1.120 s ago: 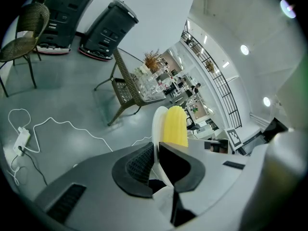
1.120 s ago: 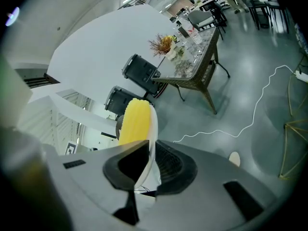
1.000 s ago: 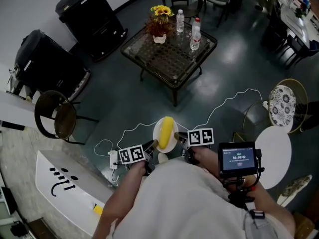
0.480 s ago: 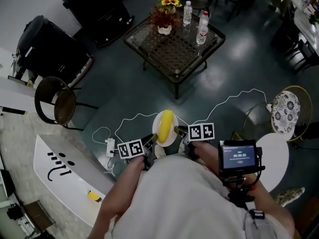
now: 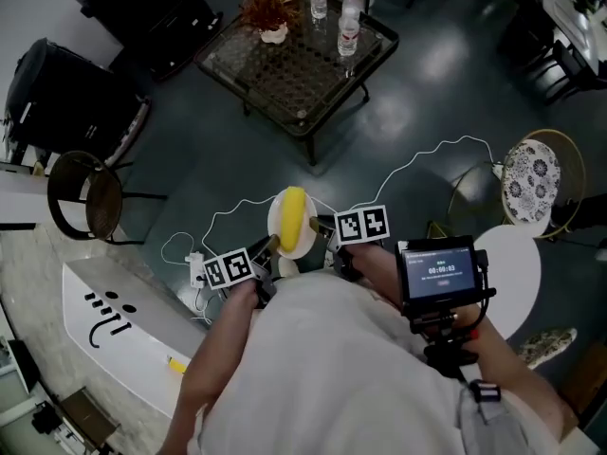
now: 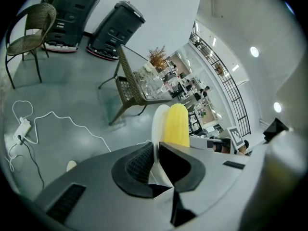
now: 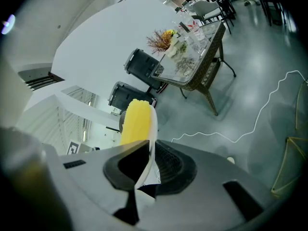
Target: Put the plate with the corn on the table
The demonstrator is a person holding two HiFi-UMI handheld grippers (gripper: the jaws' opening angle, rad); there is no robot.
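A: At the centre of the head view, the white plate [image 5: 278, 227] hangs in the air over the floor, well short of the glass-topped table [image 5: 285, 69] at the upper middle. The corn cob [image 5: 294, 212] lies along it.

B: And the grip?

A: The left gripper [image 5: 269, 245] pinches one edge of the rim and the right gripper [image 5: 319, 224] the opposite edge. Each gripper view shows the rim clamped between its two pads.

B: How should the carry go?

A: I'd keep both ends level so the cob cannot roll off, and move the grippers as one so the rim isn't twisted out of a pinch. Aim for the bare near part of the tabletop, clear of the flower arrangement [image 5: 264, 8] and the water bottles [image 5: 349, 12] on its far side. Lower until the base rests flat, then release both sides together.

B: Anything readable?

A: Little. The marker cubes [image 5: 228, 268] carry square black-and-white patterns. A small screen [image 5: 439, 271] by the right forearm shows a row of digits like a timer, too small to trust. The white slab [image 5: 114, 335] at the lower left bears black brush-like marks, no word I can make out. The bottle labels are too small.
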